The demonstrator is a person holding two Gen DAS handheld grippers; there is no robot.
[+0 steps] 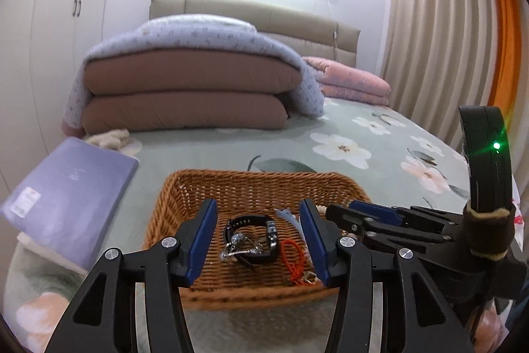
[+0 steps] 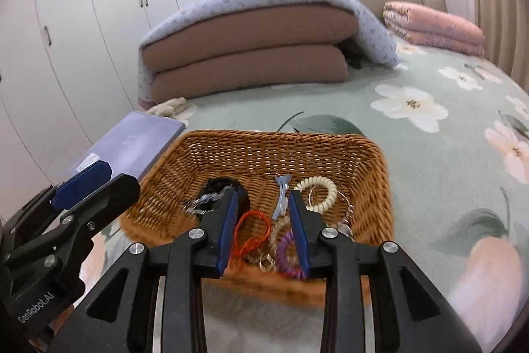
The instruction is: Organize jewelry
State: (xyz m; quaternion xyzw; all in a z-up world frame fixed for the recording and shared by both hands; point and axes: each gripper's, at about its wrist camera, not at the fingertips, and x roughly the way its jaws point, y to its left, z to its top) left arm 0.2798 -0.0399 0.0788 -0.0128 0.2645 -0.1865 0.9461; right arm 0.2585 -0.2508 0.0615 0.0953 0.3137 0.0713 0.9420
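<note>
A brown wicker basket [image 1: 251, 184] [image 2: 251, 151] sits on the flowered bed. It holds a black watch [image 1: 251, 222] with a silver chain [image 1: 239, 245] on it, a red cord [image 1: 292, 257] [image 2: 253, 232], a pale blue clip [image 2: 281, 196], a cream coil bracelet [image 2: 319, 187] and a purple coil [image 2: 286, 248]. My left gripper [image 1: 259, 240] is open and empty over the basket's near side, around the watch. My right gripper [image 2: 261, 230] is open and empty above the red cord and purple coil. The right gripper also shows in the left wrist view [image 1: 373, 214].
A purple flat box [image 1: 66, 197] [image 2: 139, 144] lies left of the basket. Folded brown and blue quilts [image 1: 185, 88] and a pink quilt [image 1: 350, 81] lie further back on the bed. White wardrobes stand at left, curtains at right.
</note>
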